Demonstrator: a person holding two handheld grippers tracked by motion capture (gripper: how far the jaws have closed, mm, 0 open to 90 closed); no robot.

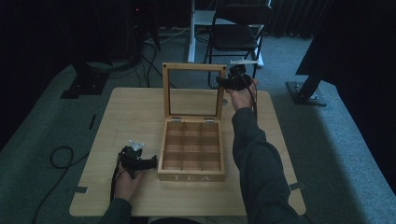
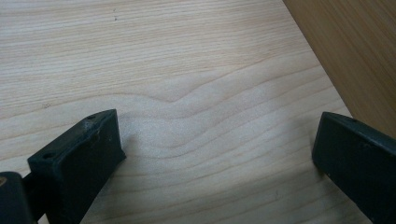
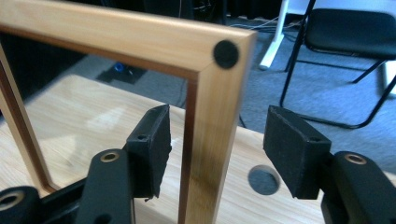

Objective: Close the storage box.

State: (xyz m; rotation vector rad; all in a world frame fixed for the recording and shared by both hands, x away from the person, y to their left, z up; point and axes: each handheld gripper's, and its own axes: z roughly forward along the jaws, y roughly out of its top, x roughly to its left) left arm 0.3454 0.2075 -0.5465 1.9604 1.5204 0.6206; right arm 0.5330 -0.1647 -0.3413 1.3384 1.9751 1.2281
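A wooden tea box point(image 1: 192, 154) marked TEA stands in the middle of the table, its inner compartments bare. Its glass-paned lid point(image 1: 193, 91) is raised upright. My right gripper point(image 1: 229, 83) is up at the lid's right edge, jaws open on either side of the wooden frame point(image 3: 212, 121), near the top corner with a black round pad point(image 3: 226, 54). The jaws do not press on the frame. My left gripper point(image 1: 148, 163) rests low on the table just left of the box, open with nothing between its fingers; the box's side wall point(image 2: 355, 56) stands at the right of its view.
The light wooden table point(image 1: 121, 121) has bare surface left and right of the box. A black folding chair point(image 1: 238, 32) and a white post stand behind the table on grey carpet. Cables lie on the floor at the left. A round hole point(image 3: 264, 181) marks the tabletop.
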